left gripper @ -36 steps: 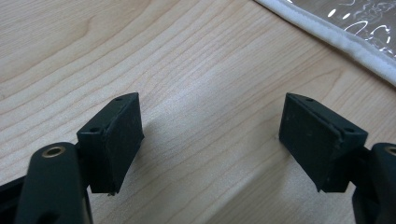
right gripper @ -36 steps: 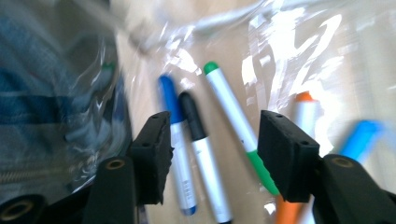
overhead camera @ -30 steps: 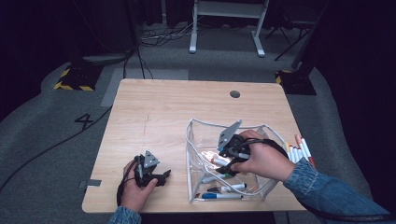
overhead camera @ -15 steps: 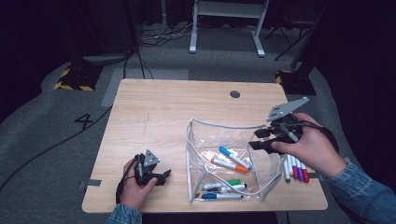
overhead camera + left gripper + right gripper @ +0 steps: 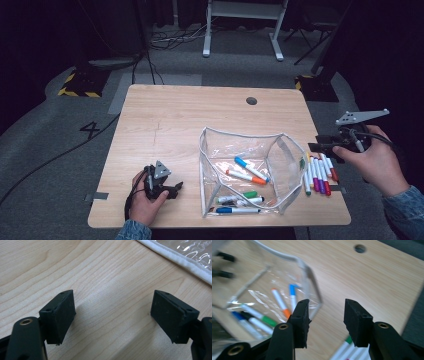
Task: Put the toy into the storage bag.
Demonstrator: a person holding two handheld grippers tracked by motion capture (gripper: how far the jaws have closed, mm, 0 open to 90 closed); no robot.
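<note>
Markers are being moved from a row on the table [image 5: 190, 115] into a clear plastic pouch [image 5: 287, 165] that stands open near the front edge. Five markers can be counted inside it: a blue-capped one [image 5: 250, 169], an orange-capped one [image 5: 245, 176], a green one [image 5: 237, 196], a white-and-black one [image 5: 242, 202] and a blue one [image 5: 235, 210]. Just right of the pouch, a row of markers [image 5: 318, 172] is left lying side by side; about six are made out, though the exact count cannot be told where they crowd together. By this reckoning, the work is judged to be close to half done.

The right hand-held gripper [image 5: 320, 147] is held above the far end of that row; its jaws have just been closing, yet they stand apart with nothing between them, as seen in the right gripper view [image 5: 325, 320]. The left hand-held gripper [image 5: 175, 188] is rested on the table left of the pouch, its jaws released and empty [image 5: 112, 315]
</note>
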